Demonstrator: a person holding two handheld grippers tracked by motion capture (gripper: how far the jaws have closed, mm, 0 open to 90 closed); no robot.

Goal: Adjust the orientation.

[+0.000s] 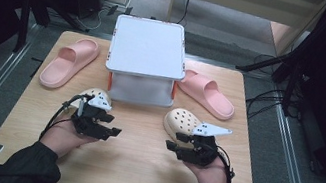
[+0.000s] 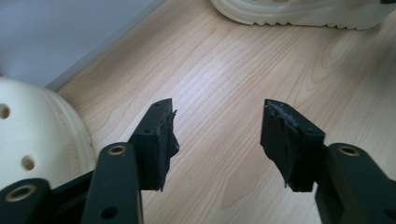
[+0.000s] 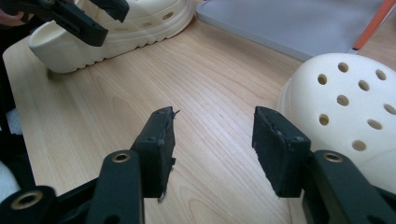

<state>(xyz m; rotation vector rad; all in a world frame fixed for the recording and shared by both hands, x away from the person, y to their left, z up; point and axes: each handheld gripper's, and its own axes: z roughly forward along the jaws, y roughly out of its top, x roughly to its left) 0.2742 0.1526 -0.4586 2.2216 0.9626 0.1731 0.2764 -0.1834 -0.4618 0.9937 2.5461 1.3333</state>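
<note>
Two cream perforated clogs lie on the wooden table (image 1: pixel 132 167) in front of a white lidded box (image 1: pixel 147 48). The left clog (image 1: pixel 98 95) sits just behind my left gripper (image 1: pixel 113 131), and the right clog (image 1: pixel 180 120) just behind my right gripper (image 1: pixel 171 142). The grippers point toward each other across bare wood. In the left gripper view the left gripper (image 2: pixel 217 109) is open over the table, with one clog (image 2: pixel 37 135) close at its left. In the right gripper view the right gripper (image 3: pixel 212 116) is open too, and a clog (image 3: pixel 345 107) lies beside its right jaw.
A pink slide (image 1: pixel 69 60) lies left of the box and another pink slide (image 1: pixel 207 93) lies to its right. The box has orange latches. Metal rails and cables run along the floor on both sides of the table.
</note>
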